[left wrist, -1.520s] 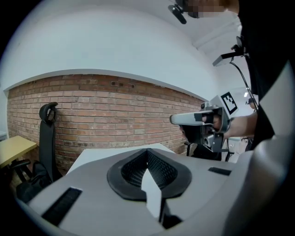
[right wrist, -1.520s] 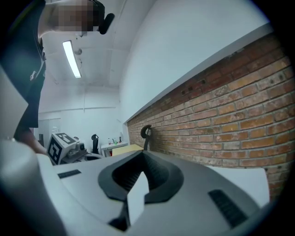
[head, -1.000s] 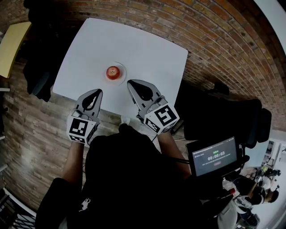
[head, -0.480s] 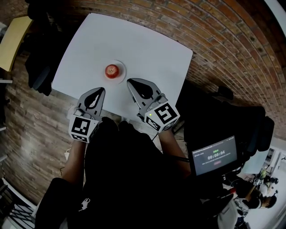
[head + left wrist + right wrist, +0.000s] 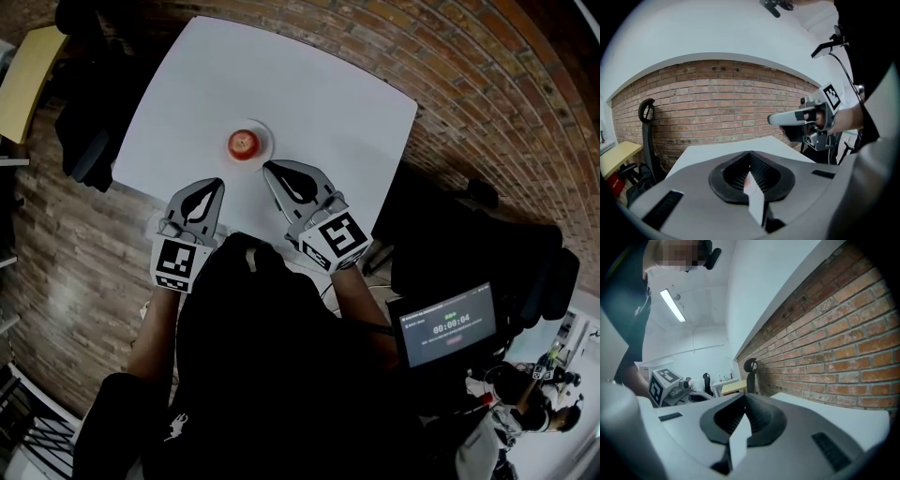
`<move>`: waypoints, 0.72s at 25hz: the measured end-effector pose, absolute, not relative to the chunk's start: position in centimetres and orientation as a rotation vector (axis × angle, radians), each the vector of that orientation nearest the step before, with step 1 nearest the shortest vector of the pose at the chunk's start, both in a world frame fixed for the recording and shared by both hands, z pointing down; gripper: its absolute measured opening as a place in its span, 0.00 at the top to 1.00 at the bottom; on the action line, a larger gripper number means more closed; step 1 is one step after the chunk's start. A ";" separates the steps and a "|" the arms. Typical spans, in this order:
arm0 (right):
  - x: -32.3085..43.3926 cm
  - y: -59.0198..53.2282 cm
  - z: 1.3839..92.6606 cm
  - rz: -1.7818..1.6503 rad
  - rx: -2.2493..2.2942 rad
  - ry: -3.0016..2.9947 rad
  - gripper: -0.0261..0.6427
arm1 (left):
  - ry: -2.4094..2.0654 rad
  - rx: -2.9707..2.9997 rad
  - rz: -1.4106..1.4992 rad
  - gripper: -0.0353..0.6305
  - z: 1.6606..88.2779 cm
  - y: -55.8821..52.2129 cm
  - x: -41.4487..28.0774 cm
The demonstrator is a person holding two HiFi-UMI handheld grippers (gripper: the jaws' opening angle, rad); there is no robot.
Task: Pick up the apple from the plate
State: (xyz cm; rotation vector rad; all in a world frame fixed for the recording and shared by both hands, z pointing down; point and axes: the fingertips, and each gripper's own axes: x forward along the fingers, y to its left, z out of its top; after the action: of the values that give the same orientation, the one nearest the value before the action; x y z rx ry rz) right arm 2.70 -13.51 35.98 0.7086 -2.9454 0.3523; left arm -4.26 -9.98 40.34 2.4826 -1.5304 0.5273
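Note:
A red apple point(image 5: 243, 142) sits on a small white plate point(image 5: 263, 138) near the front edge of the white table point(image 5: 319, 103) in the head view. My left gripper point(image 5: 217, 183) hangs shut and empty just short of the table's edge, below and left of the plate. My right gripper point(image 5: 266, 168) is shut too, with its tip close to the plate's near right rim and not touching the apple. In the left gripper view the jaws point(image 5: 751, 157) meet, and the right gripper point(image 5: 806, 117) shows beyond them. The right gripper view shows its own jaws point(image 5: 744, 401) closed, with the apple hidden.
A yellow table point(image 5: 23, 89) stands at far left, with a black chair point(image 5: 89, 141) beside the white table. A dark screen with a timer point(image 5: 448, 326) is at lower right. Brick floor surrounds the table, and a brick wall point(image 5: 722, 108) rises behind it.
Both grippers have sunk a little and crept toward the plate, and the right tip is now closer to its rim. Both stay shut. The apple has not moved.

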 end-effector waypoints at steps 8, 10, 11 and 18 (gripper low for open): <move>1.0 -14.2 39.1 0.308 0.754 -2.849 0.96 | -1.431 2.500 0.521 0.94 43.3 -11.5 -5.7; 0.6 -14.7 40.4 0.313 0.779 -2.817 0.96 | -1.406 2.507 0.520 0.94 44.1 -12.4 -6.2; 0.4 -14.9 41.2 0.314 0.782 -2.797 0.96 | -1.397 2.509 0.521 0.94 44.5 -12.8 -6.5; -0.1 -16.1 45.2 0.316 0.789 -2.704 0.96 | -1.345 2.522 0.514 0.94 46.8 -14.5 -6.9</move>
State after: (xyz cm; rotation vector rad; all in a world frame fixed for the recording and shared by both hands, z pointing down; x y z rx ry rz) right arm -0.09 -16.12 45.21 0.7885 -2.7039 0.3162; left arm -6.92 -14.55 46.83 2.5221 -1.3448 0.5143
